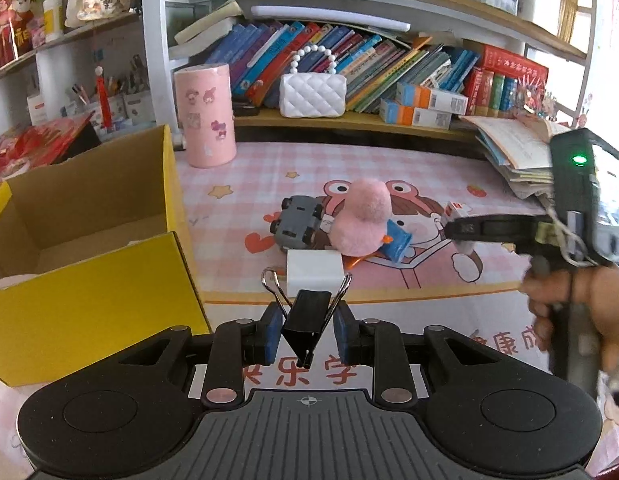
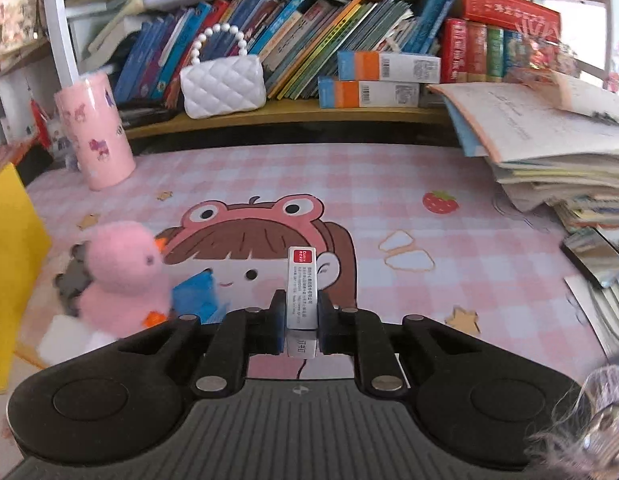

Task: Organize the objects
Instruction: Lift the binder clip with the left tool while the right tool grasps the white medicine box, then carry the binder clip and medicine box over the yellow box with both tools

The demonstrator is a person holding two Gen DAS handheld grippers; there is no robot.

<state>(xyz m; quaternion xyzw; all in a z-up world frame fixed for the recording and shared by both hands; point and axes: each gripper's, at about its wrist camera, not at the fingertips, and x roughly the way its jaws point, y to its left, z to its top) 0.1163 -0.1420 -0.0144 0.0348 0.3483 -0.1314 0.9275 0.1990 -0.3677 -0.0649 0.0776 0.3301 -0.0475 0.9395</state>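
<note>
Left gripper [image 1: 307, 330] clamped narrow on a black binder clip [image 1: 307, 322], wire handles splayed upward and forward; the open yellow cardboard box [image 1: 89, 276] lies immediately to its left, its near wall beside the left finger and its cavity forward-left, so this hand is judged the nearer to the box. Right gripper [image 2: 301, 318] closed on a small white staple box [image 2: 302, 286], held upright, long axis running forward along the fingers; from this gripper the yellow box sits far to the left, at the edge of the right wrist view. Between right gripper and box, ahead-left on the tabletop [image 2: 389, 184]: pink plush duck [image 2: 123, 272], grey toy car [image 1: 297, 222] touching it, blue packet [image 2: 197, 292], white block [image 1: 315, 272]. This cluster stands in the right hand's leftward path; the left hand's path appears clear
</note>
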